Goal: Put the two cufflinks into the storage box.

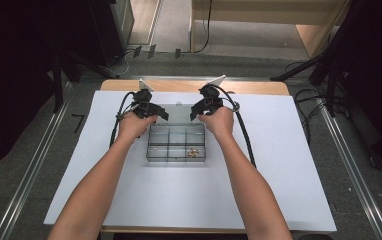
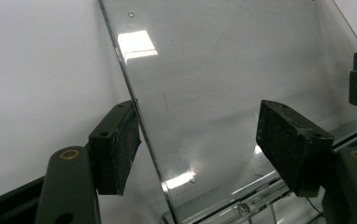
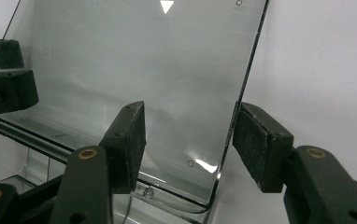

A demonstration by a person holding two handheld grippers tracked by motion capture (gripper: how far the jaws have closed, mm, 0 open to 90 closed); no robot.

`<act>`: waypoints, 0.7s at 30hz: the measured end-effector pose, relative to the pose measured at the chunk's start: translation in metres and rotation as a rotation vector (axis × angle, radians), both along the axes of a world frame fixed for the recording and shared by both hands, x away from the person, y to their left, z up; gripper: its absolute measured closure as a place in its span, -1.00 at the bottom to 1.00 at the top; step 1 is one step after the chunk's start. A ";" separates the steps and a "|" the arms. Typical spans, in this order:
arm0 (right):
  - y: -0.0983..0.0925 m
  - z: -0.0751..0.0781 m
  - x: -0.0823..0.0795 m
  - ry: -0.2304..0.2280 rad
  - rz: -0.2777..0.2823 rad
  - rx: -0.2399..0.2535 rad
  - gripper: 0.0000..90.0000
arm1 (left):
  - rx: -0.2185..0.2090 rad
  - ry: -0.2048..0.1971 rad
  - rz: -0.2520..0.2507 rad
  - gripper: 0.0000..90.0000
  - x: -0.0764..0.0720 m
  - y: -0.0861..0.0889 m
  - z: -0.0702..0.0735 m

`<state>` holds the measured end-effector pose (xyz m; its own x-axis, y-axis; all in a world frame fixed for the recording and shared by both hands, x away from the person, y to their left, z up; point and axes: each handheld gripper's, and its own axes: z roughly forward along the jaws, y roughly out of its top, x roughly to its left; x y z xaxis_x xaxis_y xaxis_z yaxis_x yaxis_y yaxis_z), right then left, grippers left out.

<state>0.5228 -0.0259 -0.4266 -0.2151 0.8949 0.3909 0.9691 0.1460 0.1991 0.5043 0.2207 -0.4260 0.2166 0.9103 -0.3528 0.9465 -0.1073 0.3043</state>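
Observation:
A clear plastic compartment box (image 1: 149, 145) lies on the white sheet, and small brass parts (image 1: 194, 152) sit in its front right cell. Its clear lid (image 1: 179, 112) is swung open toward the far side. My left gripper (image 1: 159, 116) is at the lid's left edge and my right gripper (image 1: 195, 114) at its right edge. In the left gripper view the lid (image 2: 223, 84) runs between the jaws of the left gripper (image 2: 200, 140); one pad is at its edge, the other stands well off. In the right gripper view the right gripper (image 3: 193, 140) straddles the lid's (image 3: 134, 56) edge, open.
A white sheet (image 1: 279, 165) covers most of the wooden table (image 1: 259, 87). Black stands and cables crowd the floor at both far corners. Each gripper's cable trails back over the sheet beside the forearms.

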 end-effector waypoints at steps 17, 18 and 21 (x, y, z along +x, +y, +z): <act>-0.011 0.028 -0.017 -0.137 0.008 0.040 0.25 | -0.005 -0.183 -0.025 -0.13 -0.021 0.004 0.029; -0.012 0.030 -0.020 -0.154 0.015 0.040 0.26 | -0.011 -0.201 -0.024 -0.13 -0.024 0.005 0.031; -0.013 0.035 -0.027 -0.190 0.028 0.043 0.27 | -0.020 -0.233 -0.034 -0.12 -0.031 0.005 0.036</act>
